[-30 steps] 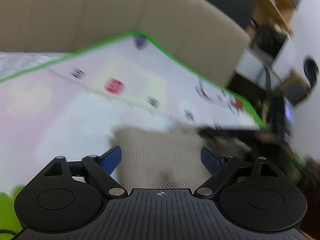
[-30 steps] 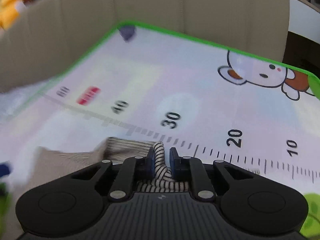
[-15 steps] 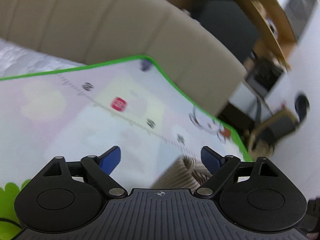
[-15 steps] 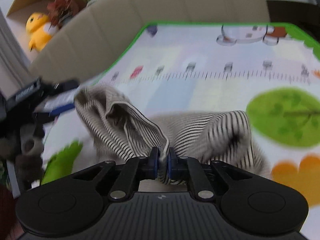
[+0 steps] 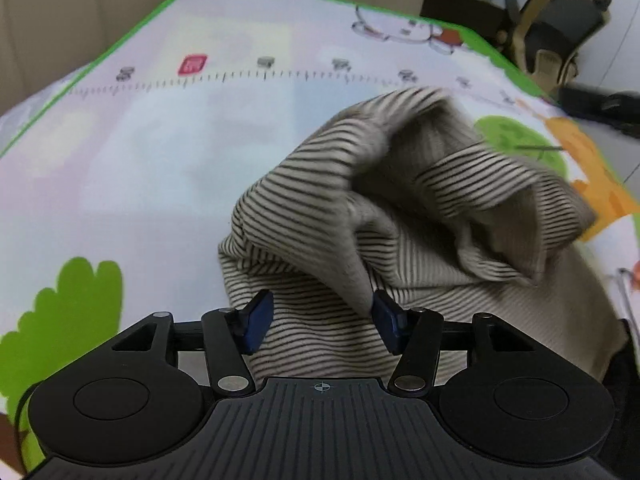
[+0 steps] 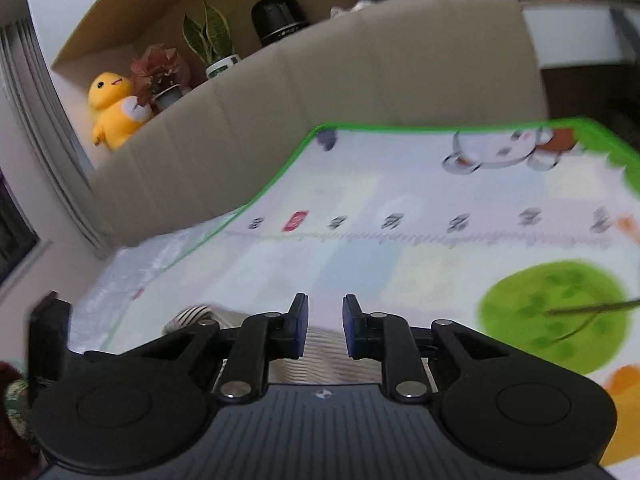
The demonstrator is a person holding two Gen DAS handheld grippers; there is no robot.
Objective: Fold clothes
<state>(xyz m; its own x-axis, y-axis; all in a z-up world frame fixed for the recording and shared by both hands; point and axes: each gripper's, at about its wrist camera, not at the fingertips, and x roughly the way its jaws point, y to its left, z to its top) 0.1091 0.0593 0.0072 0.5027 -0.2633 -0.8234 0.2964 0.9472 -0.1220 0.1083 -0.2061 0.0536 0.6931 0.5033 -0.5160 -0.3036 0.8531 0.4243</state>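
Observation:
A beige garment with thin dark stripes (image 5: 400, 208) lies crumpled in a loose heap on the printed play mat (image 5: 180, 152). My left gripper (image 5: 320, 322) is open, its blue pads either side of the garment's near edge, with cloth lying between them. In the right wrist view my right gripper (image 6: 325, 326) is open and empty, above the mat, and only a strip of the striped garment (image 6: 320, 354) shows under its fingers.
The mat has a green border, a ruler print, a bear and green tree shapes. A beige padded headboard (image 6: 320, 68) runs along its far side. A shelf behind holds a yellow plush toy (image 6: 114, 108) and potted plants (image 6: 212, 44). A chair (image 5: 560, 28) stands past the mat's right corner.
My right gripper has let go of the garment and opened, then lifted away. The garment has dropped into a heap on the mat. My left gripper has swung down over it, still open.

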